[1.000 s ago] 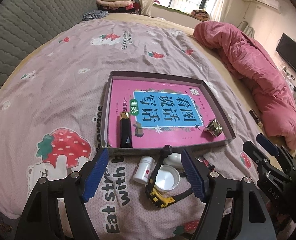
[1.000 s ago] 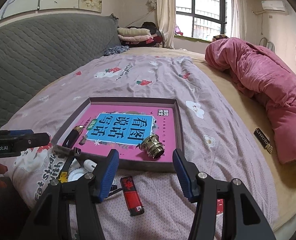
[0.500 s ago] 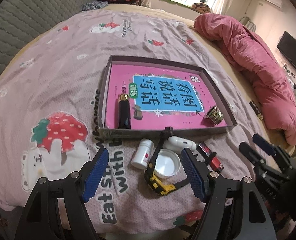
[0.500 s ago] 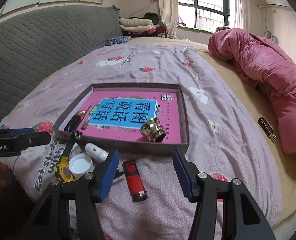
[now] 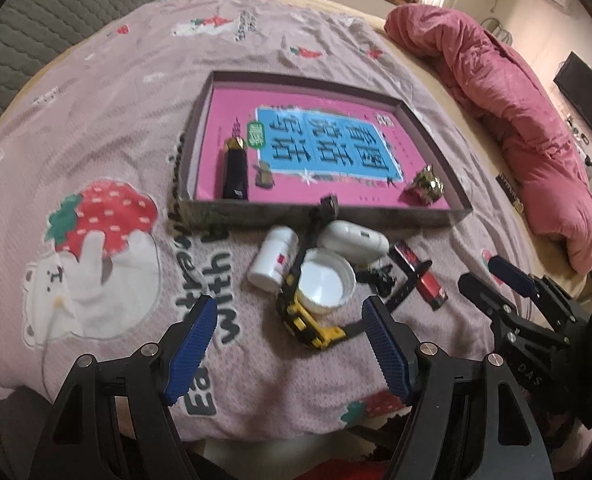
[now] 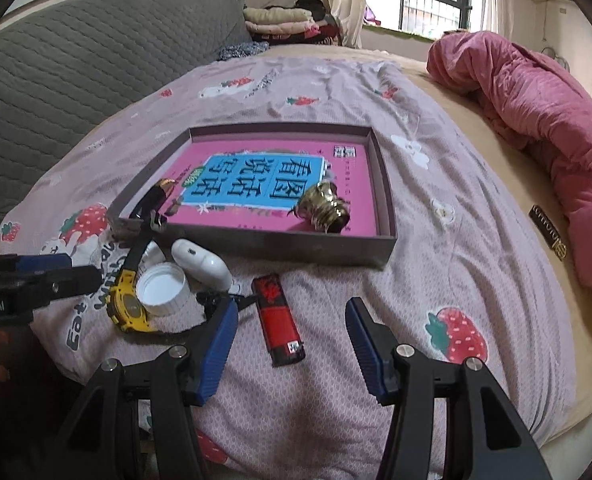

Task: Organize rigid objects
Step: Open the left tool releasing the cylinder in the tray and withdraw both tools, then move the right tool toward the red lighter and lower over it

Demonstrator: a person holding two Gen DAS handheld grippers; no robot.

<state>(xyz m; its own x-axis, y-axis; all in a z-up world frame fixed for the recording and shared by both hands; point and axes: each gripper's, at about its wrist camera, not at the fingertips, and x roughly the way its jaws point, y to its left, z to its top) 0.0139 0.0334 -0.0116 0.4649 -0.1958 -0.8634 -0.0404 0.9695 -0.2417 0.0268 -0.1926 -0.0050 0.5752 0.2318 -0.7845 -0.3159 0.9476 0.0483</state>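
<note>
Both claws hang wide open and empty: the right claw (image 6: 292, 344) over the lighter (image 6: 278, 319), the left claw (image 5: 290, 344) before the watch (image 5: 309, 320) and cap (image 5: 324, 282). Beyond, the tray (image 6: 335, 250). Crowded items may get nudged or pinched together.

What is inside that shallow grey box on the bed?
The box holds a pink book, a black gold-tipped tube and a brass fitting. The book covers whatever lies beneath it.
</note>
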